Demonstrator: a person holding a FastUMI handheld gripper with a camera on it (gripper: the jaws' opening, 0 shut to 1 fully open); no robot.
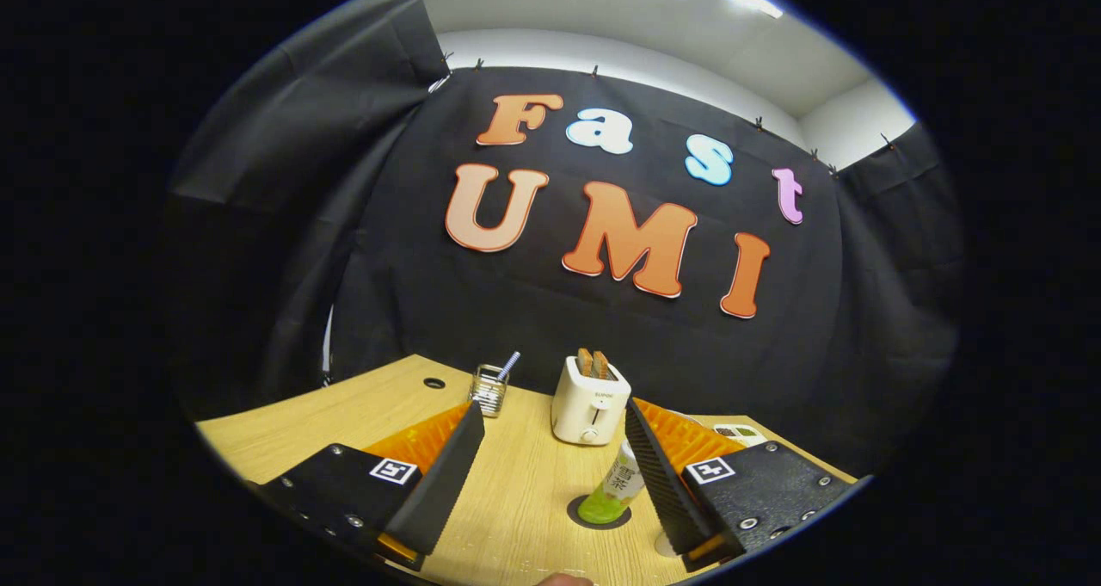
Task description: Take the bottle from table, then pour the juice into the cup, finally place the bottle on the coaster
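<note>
Bottle (615, 487) upright on coaster (578, 512); hand-held gripper (553, 421) spread apart.

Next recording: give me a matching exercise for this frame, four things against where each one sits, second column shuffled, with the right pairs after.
Things:
1. bottle
2. toaster
3. wire holder
4. gripper

Places or states:
A. beyond the fingers, with slices of toast sticking out of its top
B. standing on the dark round coaster, close to the right finger
C. open, nothing between its fingers
D. on the table past the left finger, with a striped straw in it

Pairs: 1-B, 2-A, 3-D, 4-C
</note>
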